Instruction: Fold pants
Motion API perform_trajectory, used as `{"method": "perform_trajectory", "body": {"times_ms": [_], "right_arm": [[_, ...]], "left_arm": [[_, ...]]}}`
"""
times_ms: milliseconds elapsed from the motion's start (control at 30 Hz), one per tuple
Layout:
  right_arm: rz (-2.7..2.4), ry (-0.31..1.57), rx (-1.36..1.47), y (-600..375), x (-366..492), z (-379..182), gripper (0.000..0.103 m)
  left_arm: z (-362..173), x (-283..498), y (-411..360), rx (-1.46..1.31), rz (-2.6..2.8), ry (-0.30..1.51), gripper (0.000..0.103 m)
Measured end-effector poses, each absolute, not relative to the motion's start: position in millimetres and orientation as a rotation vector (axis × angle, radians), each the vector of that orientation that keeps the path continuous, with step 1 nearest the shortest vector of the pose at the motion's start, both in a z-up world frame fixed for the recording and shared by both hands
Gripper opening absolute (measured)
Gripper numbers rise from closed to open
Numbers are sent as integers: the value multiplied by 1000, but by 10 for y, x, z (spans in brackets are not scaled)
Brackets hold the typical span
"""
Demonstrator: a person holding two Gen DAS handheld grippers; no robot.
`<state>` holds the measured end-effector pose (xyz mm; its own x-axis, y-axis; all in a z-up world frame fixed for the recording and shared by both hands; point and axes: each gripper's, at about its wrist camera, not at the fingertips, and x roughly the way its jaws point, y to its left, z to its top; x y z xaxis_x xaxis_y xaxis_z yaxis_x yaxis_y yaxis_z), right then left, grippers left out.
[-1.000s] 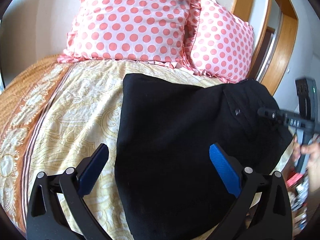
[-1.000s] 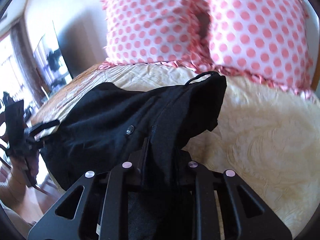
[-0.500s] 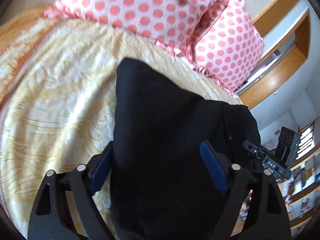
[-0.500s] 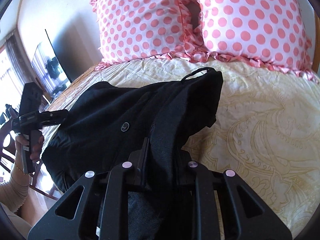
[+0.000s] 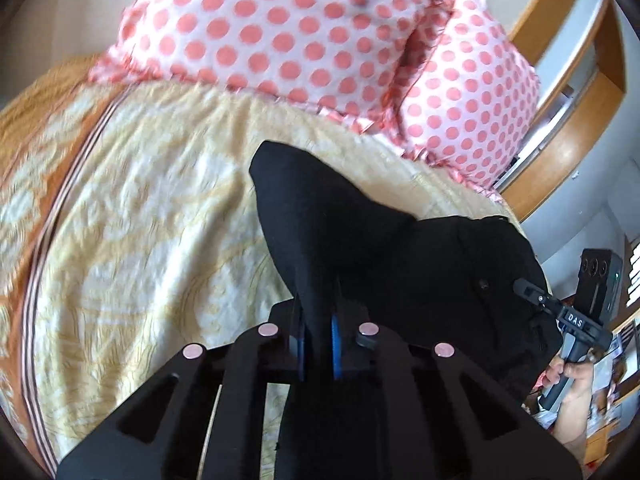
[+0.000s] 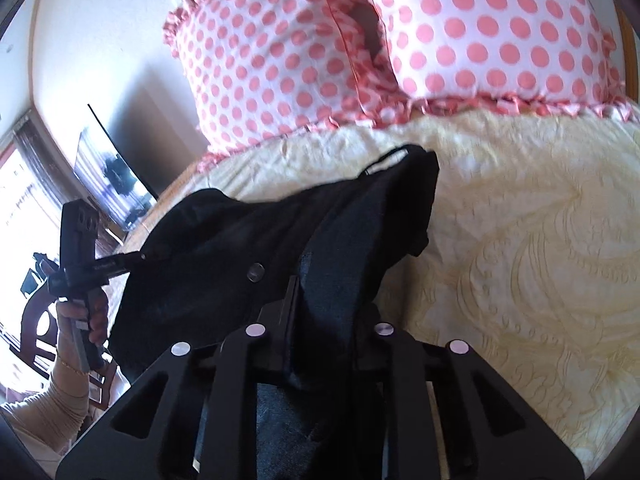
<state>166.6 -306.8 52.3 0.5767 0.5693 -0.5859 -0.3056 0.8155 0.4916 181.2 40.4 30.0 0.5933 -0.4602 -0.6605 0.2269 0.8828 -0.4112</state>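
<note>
Black pants (image 5: 360, 248) lie bunched on a yellow patterned bedspread (image 5: 152, 216). My left gripper (image 5: 318, 320) is shut on a raised fold of the pants' near edge, and its blue pads (image 5: 335, 340) pinch the cloth. In the right wrist view the pants (image 6: 240, 248) rise in a ridge into my right gripper (image 6: 324, 292), which is shut on the waistband by a button (image 6: 256, 271). Each view also shows the other hand's gripper at the pants' far side: the right gripper (image 5: 532, 294) and the left gripper (image 6: 140, 257).
Two pink polka-dot pillows (image 5: 304, 28) (image 6: 500, 28) stand at the head of the bed. A wooden bed frame (image 5: 576, 92) rises behind them on the right. A dark screen (image 6: 112, 168) and a wooden chair (image 6: 36, 320) stand beyond the bed's left edge.
My left gripper's jaws have come together on the pants' near edge and drawn the cloth into a peak. The right gripper keeps its hold and has rolled slightly.
</note>
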Motion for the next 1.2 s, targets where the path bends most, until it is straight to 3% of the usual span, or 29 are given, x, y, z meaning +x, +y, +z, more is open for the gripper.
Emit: {"method": "perform_trajectory", "body": {"times_ms": [367,567,633,700,833,1000,1200], "right_arm": [[497,751,377,-3009,2458,621,16],[368,912,282,-2899,2765,255,18],[378,878,273,-2910,2717,203,25],[366,886,268,-2932,2668,215,31],[213,809,161,-2990,2412,422,58],[284,646,84,-2754,1784,681,58],[315,726,-98,-2146,1451,385,58]], "left_arm": [[741,2432,284,-240,-350,707,8],[307,2882,440,-293,-253,884,12],[214,2903,483,-314,-237,905,29],[240,2871,498,-297,-205,898,40],[520,2635,579,-198,-87,791,62],[842,1903,366,-95,-243,682,78],[535,1380,-318,117,-309,728,84]]}}
